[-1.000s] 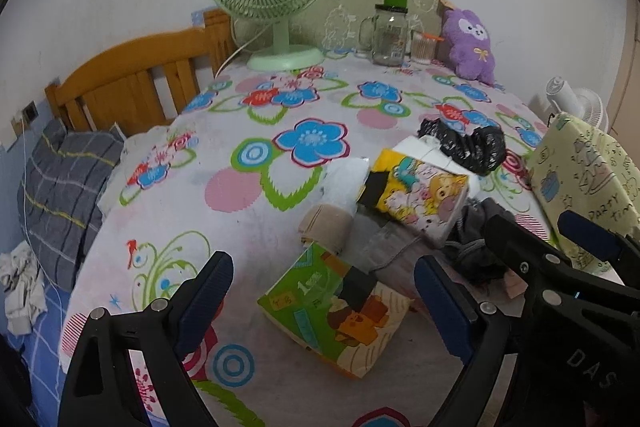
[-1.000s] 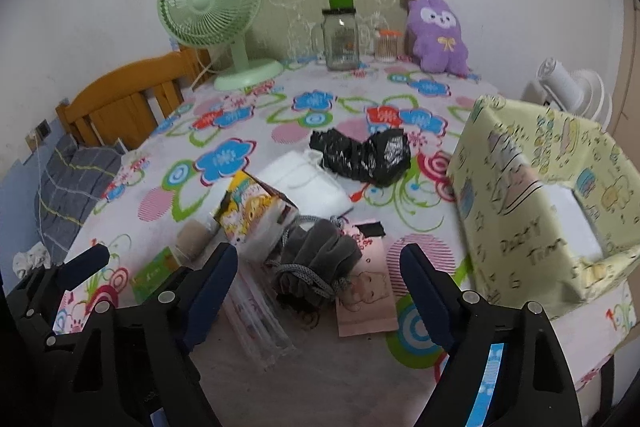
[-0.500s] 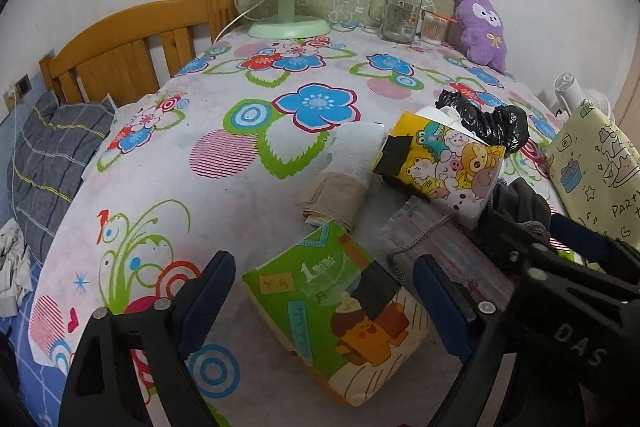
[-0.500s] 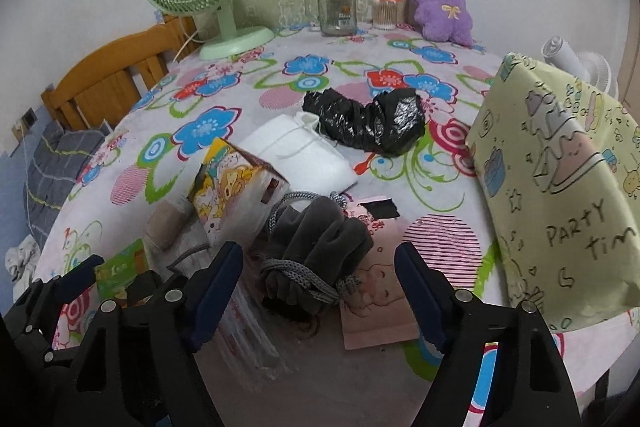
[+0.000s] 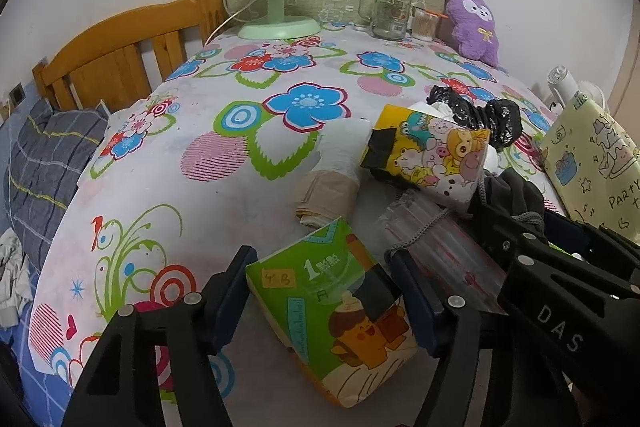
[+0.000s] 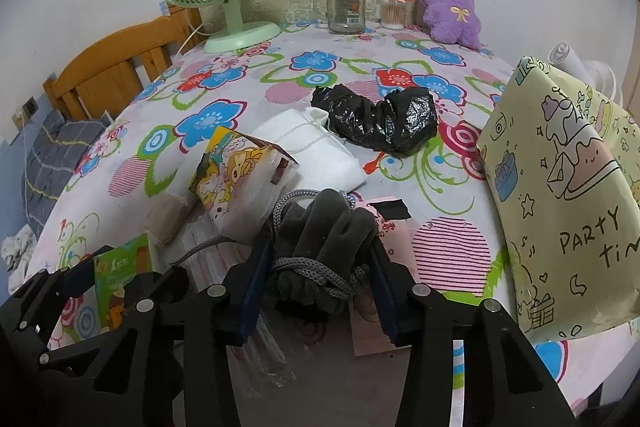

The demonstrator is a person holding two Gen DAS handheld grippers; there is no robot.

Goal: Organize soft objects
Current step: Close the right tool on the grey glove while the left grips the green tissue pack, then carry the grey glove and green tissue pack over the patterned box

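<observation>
My left gripper (image 5: 322, 297) clamps the green cartoon-printed tissue pack (image 5: 336, 311) at the table's near edge, a clear plastic sleeve (image 5: 440, 251) crowds between, and my right gripper (image 6: 316, 287) pinches the dark grey drawstring cloth pouch (image 6: 324, 247) beside the yellow party bag (image 6: 568, 195)

Green tissue pack (image 5: 336, 311), grey pouch (image 6: 324, 251), floral tablecloth (image 5: 224, 163), purple plush (image 6: 450, 7).
</observation>
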